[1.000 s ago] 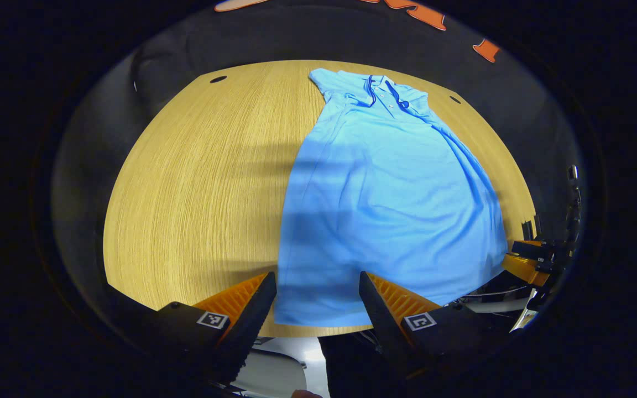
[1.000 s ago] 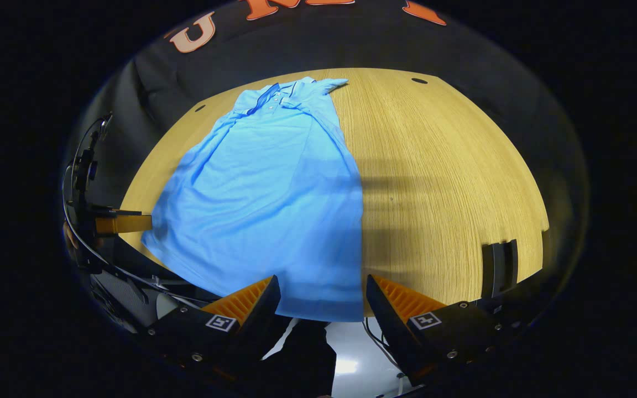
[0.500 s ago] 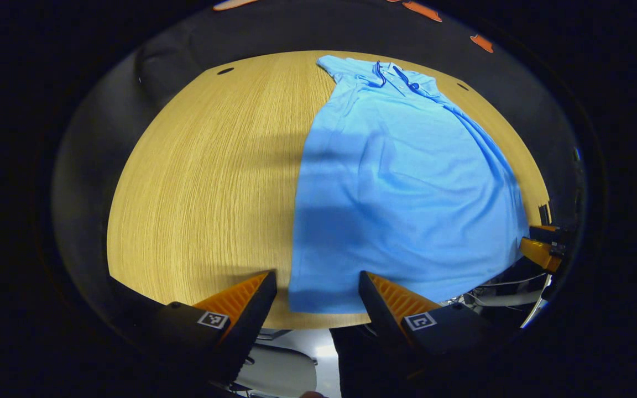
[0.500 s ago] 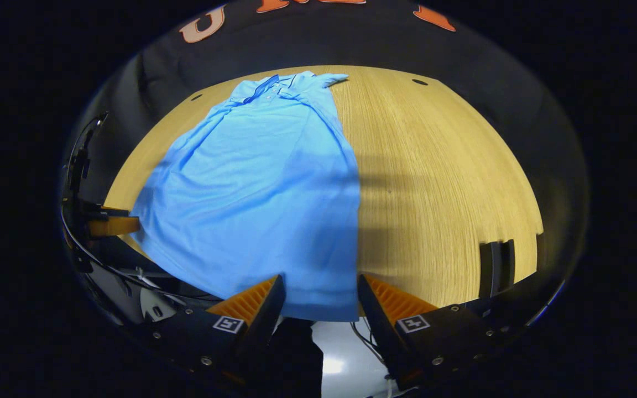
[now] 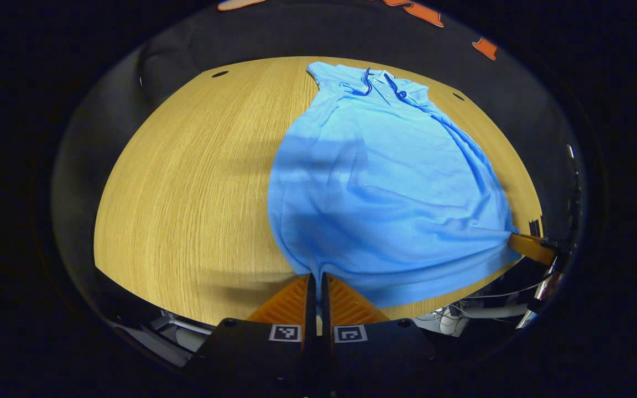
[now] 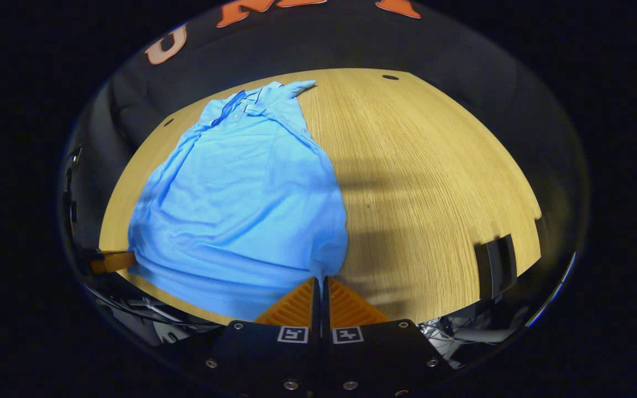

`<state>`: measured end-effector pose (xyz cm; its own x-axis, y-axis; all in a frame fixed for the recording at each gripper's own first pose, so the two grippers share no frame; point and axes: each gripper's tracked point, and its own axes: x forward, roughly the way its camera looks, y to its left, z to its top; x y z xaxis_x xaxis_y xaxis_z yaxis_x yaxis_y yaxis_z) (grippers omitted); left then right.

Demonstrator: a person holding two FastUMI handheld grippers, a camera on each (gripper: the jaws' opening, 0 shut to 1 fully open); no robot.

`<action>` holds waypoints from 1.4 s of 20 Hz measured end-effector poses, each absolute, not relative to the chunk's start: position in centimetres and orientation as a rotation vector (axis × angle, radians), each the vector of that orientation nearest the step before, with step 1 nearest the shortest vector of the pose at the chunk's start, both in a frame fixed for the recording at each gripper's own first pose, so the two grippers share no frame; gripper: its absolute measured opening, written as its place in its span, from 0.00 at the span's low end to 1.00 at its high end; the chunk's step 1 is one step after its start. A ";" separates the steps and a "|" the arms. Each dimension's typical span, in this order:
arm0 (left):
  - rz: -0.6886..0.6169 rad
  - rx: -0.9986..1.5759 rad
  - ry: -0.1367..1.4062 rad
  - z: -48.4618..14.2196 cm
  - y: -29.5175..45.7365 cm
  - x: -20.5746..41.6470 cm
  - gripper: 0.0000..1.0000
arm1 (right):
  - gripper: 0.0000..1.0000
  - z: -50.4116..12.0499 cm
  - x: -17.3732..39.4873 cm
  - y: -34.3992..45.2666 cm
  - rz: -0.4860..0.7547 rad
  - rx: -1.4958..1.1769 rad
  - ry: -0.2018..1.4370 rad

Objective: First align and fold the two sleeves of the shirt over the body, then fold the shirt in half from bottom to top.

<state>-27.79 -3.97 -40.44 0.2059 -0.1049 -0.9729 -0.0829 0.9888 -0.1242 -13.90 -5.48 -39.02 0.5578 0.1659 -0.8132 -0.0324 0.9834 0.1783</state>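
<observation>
A light blue polo shirt (image 5: 385, 177) lies on the wooden table (image 5: 186, 182), collar at the far end, sleeves folded over the body. In the left gripper view my left gripper (image 5: 314, 276) is shut on the bottom hem's left corner, which is gathered and lifted off the wood. At the far right of that view, my right gripper (image 5: 517, 243) pinches the other hem corner. In the right gripper view the shirt (image 6: 241, 193) spreads to the left and my right gripper (image 6: 321, 279) is shut on the hem's right corner. My left gripper (image 6: 125, 260) holds the far left corner there.
Wood lies bare to the shirt's left (image 5: 186, 182) and right (image 6: 434, 177). A dark clamp-like block (image 6: 494, 261) sits at the table's near right edge. Small round holes (image 6: 390, 77) mark the far corners. Cables (image 5: 495, 296) hang below the front edge.
Both grippers went from open, straddling the hem corners, to shut on them. The bottom hem has bunched at both corners and pulled up off the table edge.
</observation>
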 end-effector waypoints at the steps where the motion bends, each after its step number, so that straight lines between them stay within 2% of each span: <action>1: -0.018 -0.160 1.347 -39.7 -4.1 -27.5 0.06 | 0.01 -38.5 -13.8 -5.2 0.122 0.195 0.971; 15: -0.061 -0.147 1.131 -29.8 -4.5 -20.6 0.06 | 0.01 -28.8 -11.0 -4.8 0.261 0.244 0.872; 28: -0.130 -0.114 1.056 -29.2 -3.5 -9.0 0.06 | 0.01 -22.2 -0.9 -2.9 0.270 0.162 0.796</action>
